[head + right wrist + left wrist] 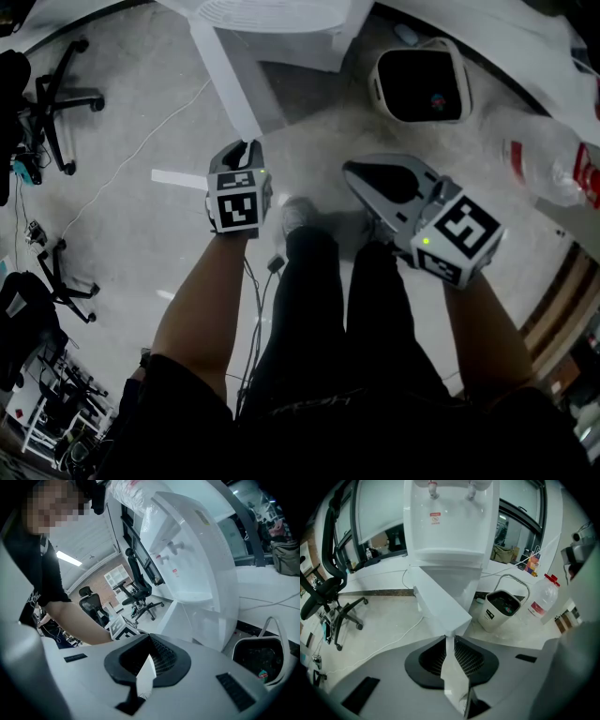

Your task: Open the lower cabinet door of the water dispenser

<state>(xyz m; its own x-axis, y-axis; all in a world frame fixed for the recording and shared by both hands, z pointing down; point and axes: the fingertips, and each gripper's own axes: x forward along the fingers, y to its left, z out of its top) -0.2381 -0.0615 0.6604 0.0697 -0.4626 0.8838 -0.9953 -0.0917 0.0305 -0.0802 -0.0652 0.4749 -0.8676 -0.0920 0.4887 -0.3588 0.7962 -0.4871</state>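
At the far left an office chair (56, 103) is seen on the floor (141, 141), well apart from the work. The left gripper (249, 147) is pointed steeply down, and its fingers (454, 686) are closed to a narrow gap on the free edge of the cabinet door (440, 604), which runs straight in between them. The door is found swung out from the lower front of the water dispenser (450, 527), with its edge turned toward the person, so the opening step is judged to be under way and well advanced rather than just begun. To the right, the right gripper (354, 174) is held free above the floor, with its fingers (144, 677) brought together and nothing between them. A bin (379, 84) and a water bottle (548, 169) are placed further right, beside the dispenser. For the next move, the grip on the door edge would need to be held while the door is drawn round its hinge in an arc. A straight pull is best avoided, since the thin edge could slip out of the fingers.
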